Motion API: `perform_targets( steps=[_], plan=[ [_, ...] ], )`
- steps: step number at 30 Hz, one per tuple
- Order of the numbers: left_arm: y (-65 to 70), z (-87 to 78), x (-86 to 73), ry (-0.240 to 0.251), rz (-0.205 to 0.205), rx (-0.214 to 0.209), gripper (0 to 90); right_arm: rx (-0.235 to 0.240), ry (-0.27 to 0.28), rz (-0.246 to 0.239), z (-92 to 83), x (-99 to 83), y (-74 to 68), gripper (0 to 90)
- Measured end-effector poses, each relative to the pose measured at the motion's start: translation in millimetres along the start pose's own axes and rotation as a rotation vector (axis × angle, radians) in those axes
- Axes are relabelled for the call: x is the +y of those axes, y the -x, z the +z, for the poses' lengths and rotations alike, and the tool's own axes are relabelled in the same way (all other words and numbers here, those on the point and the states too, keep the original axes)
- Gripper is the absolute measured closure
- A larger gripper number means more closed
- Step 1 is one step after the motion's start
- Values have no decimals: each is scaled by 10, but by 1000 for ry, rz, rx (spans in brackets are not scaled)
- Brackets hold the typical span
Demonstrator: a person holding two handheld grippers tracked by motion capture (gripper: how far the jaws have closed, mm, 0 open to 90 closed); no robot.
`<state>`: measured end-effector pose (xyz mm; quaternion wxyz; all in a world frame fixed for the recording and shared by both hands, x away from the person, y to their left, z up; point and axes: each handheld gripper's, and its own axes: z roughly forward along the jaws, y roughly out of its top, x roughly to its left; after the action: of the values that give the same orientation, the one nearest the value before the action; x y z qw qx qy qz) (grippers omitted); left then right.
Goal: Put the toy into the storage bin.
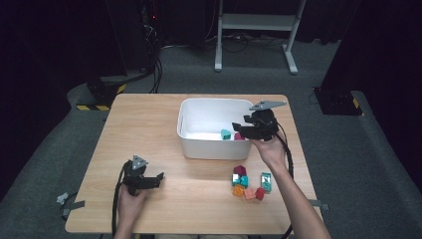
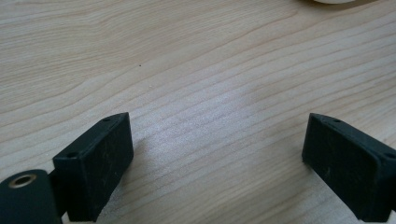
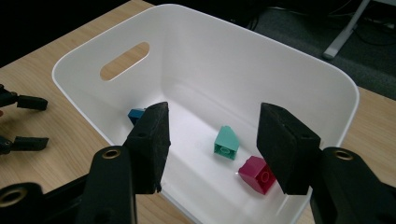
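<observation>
white tub (image 3: 327, 79) on the wooden table (image 1: 149, 124) holds a teal block (image 3: 226, 142), a magenta block (image 3: 256, 173) and a blue block (image 3: 135, 114). my right tongs (image 3: 212, 140) hang over it, jaws apart and empty; my left tongs (image 2: 217, 154) rest wide open on bare wood.

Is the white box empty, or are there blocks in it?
Not empty. The white box holds a mint block, a magenta block and a blue block on its floor. More blocks wait outside on the table.

Three cameras, one table (image 1: 149, 124)
High view looks down from above; the right gripper view, close, shares the white bin (image 1: 191, 147) (image 3: 322, 79) with it.
</observation>
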<state>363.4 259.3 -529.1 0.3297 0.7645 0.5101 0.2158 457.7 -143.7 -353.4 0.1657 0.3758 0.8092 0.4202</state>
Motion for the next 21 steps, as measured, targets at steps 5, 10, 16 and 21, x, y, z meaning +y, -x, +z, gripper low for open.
perform_targets(
  steps=[5, 10, 16, 21],
  plan=[
    [0, 0, 0, 0, 0, 0, 92, -9, 25, 5, -116, -84, 26, 437],
    [0, 0, 0, 0, 0, 0, 92, -18, 57, 17, -246, -173, 42, 443],
    [0, 0, 0, 0, 0, 0, 91, -18, 62, 21, -341, -304, 46, 445],
    [0, 0, 0, 0, 0, 0, 92, -21, 77, 33, -434, -414, 42, 445]
  ],
)
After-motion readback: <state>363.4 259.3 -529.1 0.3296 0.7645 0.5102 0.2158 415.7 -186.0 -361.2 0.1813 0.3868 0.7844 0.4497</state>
